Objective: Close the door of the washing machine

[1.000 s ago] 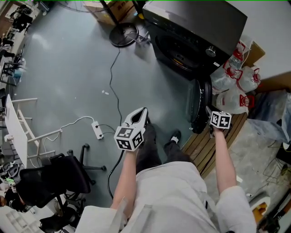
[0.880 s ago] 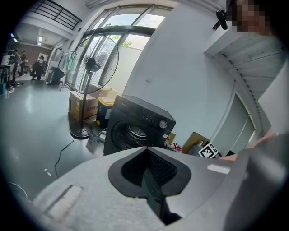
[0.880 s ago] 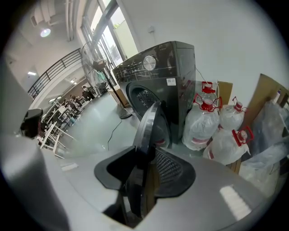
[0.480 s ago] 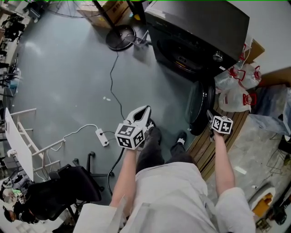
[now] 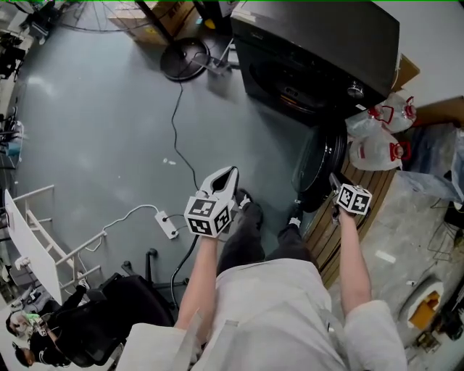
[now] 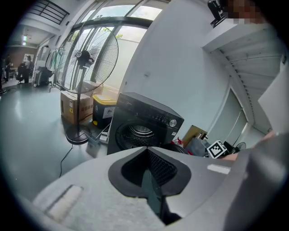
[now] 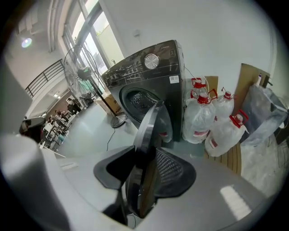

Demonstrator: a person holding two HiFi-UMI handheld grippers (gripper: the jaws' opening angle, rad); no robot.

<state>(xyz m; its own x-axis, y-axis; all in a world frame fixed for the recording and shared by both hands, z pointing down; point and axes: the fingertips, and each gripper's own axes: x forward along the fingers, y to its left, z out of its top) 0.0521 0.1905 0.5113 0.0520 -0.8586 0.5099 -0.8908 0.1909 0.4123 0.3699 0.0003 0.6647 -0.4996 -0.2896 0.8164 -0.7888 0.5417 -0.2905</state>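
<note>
The black washing machine [image 5: 312, 51] stands at the top of the head view with its drum [image 6: 140, 131] open. Its round door [image 5: 319, 170] hangs open to the right, edge-on toward me. My right gripper [image 5: 332, 187] is closed on the door's rim; in the right gripper view the door [image 7: 151, 119] runs between the jaws of the right gripper [image 7: 143, 180]. My left gripper [image 5: 226, 177] hovers over the floor, left of the door, shut and empty. Seen from the left gripper [image 6: 146, 155], it points at the machine [image 6: 149, 122].
Several large water jugs [image 5: 373, 148] and a wooden pallet [image 5: 326, 243] lie right of the door. A fan base [image 5: 181, 58] and cardboard boxes [image 5: 163, 11] sit left of the machine. A cable and power strip [image 5: 168, 224] cross the floor. An office chair [image 5: 109, 311] is at lower left.
The person has stepped forward, so the floor and power strip slid down in the head view. Both grippers moved along, the right one still on the door rim.
</note>
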